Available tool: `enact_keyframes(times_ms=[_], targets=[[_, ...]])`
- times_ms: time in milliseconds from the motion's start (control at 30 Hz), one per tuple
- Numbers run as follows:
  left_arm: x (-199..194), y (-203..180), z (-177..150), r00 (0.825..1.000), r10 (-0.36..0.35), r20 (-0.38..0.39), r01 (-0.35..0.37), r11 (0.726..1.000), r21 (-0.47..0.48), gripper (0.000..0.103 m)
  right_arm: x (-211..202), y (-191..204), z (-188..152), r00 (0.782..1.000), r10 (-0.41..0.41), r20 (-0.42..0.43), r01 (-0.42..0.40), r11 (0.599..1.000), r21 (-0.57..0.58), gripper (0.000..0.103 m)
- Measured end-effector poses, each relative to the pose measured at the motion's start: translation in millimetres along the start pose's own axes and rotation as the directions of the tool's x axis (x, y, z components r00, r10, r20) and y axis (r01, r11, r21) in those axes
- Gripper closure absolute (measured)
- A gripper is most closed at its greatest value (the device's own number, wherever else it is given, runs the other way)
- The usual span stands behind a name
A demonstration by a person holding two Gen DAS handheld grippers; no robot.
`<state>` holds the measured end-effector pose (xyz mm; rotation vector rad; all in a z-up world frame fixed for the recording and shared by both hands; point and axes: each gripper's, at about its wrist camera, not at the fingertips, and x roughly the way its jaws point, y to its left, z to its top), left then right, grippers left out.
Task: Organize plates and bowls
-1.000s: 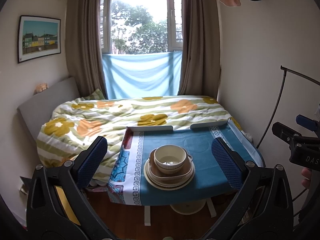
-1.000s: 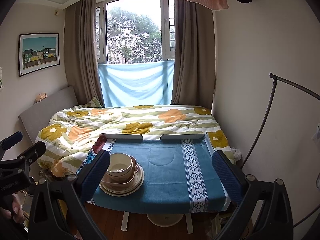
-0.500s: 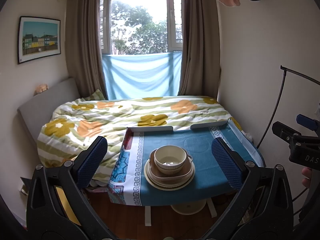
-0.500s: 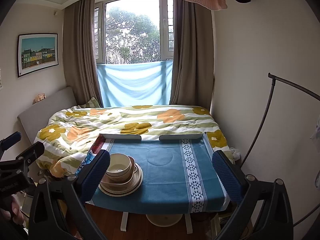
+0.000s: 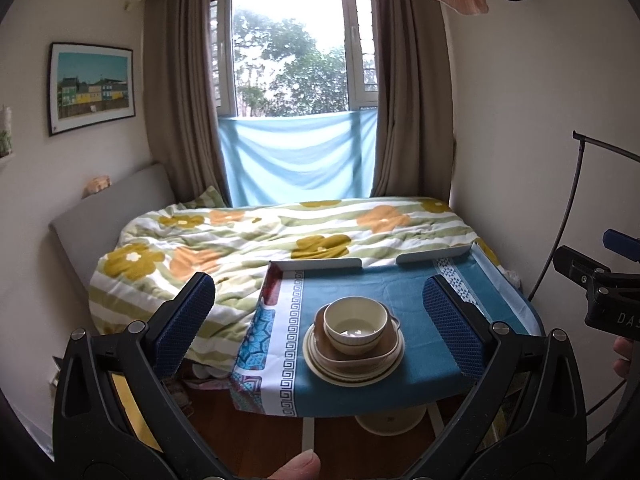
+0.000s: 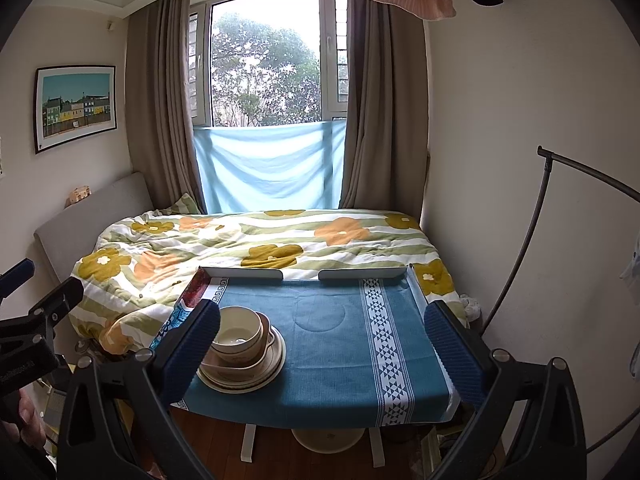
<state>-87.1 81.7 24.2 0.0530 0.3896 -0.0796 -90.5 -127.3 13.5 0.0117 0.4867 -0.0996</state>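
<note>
A cream bowl sits in a brown dish on stacked cream plates, on a small table with a blue cloth. In the left wrist view the stack lies straight ahead between the wide-apart fingers of my left gripper, which is open and holds nothing. In the right wrist view the bowl and plates sit at the table's left, partly behind the left finger of my right gripper. That gripper is open too, well short of the table.
A bed with a flowered quilt lies behind the table. White rails edge the table's far side. A black curved stand rises at the right wall. Wooden floor and a round white table base lie below.
Both grippers have edged closer to the table, so the stack looks slightly larger. The dishes have not moved and both grippers stay open.
</note>
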Motion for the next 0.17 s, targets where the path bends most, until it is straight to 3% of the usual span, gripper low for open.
enact_keyframes(times_ms=[167], targets=[[-3.3, 0.7, -0.2, 1.0, -0.003, 0.014, 0.003, 1.0, 0.005, 0.0, 0.5, 0.3, 0.2, 1.0, 0.0, -0.002, 0.0, 1.0, 0.001, 0.002]])
